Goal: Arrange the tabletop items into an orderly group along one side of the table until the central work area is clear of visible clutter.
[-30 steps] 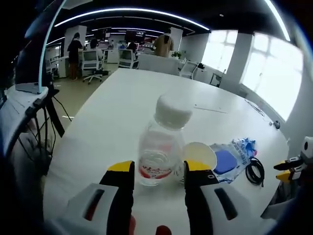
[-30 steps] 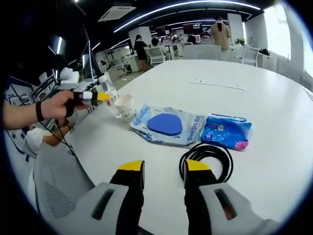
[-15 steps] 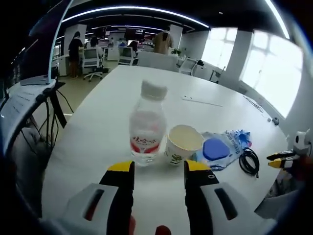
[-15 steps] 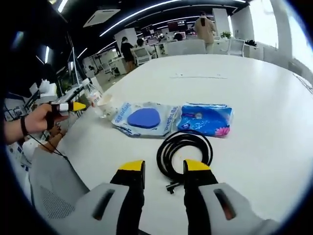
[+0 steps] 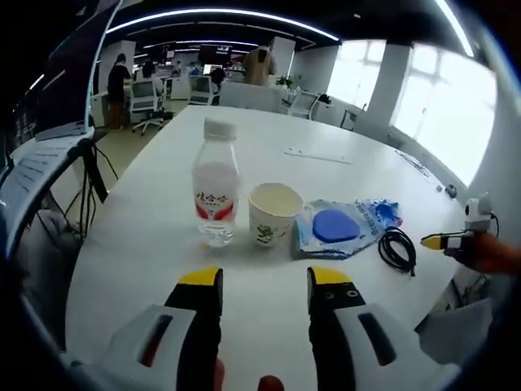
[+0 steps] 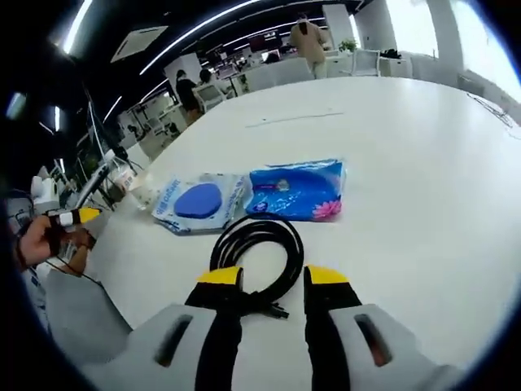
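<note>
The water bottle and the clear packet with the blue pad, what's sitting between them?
A paper cup stands between the bottle and the packet, seen in the left gripper view.

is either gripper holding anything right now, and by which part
Nothing is held. The left gripper is open behind the bottle; the right gripper is open over the cable.

Left claw (image 5: 261,281) and right claw (image 6: 271,279) both gape with jaws parted, gripping nothing.
</note>
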